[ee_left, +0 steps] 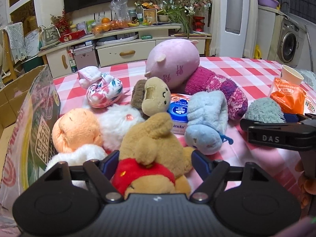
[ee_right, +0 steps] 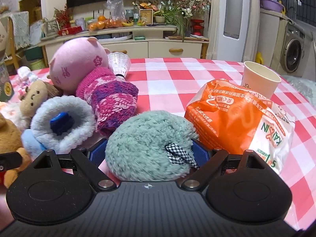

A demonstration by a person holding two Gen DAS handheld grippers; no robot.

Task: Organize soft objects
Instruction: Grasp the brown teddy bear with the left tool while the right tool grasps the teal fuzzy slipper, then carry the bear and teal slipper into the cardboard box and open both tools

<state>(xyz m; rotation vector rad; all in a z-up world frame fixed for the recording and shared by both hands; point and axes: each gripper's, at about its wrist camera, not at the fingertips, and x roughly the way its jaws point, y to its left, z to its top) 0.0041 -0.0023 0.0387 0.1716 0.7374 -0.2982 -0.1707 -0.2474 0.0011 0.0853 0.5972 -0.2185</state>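
While the left claw (ee_left: 155, 164) closes its two blue pads on one tan plush bear in a red shirt (ee_left: 152, 158) at the near left, the right claw (ee_right: 147, 154) clamps one fuzzy grey-green pouch with a gingham bow (ee_right: 146, 144) on the pink-checked surface (ee_right: 177, 79). Between and beyond them lie one pink plush pig (ee_left: 173, 59), one magenta knitted sock (ee_left: 221, 90), one pale-blue fleece mitten (ee_left: 207, 118) and one peach knitted ball (ee_left: 77, 130). One orange snack bag (ee_right: 233, 118) and one paper cup (ee_right: 258, 81) sit at the right; one cardboard box (ee_left: 29, 122) stands at the left.
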